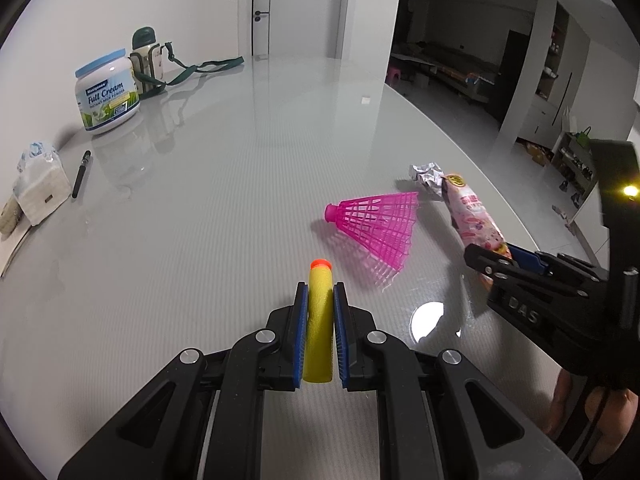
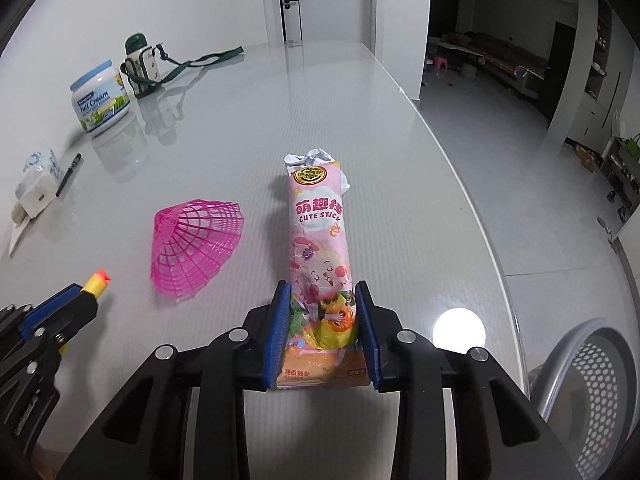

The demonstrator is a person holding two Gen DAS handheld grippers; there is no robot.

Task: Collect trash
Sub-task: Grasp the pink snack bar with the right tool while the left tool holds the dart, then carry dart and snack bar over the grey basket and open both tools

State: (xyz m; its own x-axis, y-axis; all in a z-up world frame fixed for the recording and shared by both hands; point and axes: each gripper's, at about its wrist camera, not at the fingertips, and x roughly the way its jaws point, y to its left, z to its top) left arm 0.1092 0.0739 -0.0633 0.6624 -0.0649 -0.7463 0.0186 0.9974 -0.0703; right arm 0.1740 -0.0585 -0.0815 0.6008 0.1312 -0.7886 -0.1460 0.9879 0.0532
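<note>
Claws w/ ribbed blue pads: L on foam dart, R on glossy wrapper.

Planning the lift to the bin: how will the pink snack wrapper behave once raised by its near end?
The wrapper looks like thin crinkled film, so its far end will probably droop. It seems flat and light. The glossy surface may slip between the right tongs, shut on it.

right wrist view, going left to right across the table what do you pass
tissue pack → pen → milk powder jar → green-capped bottle → pink shuttlecock → snack wrapper → mesh bin
</note>
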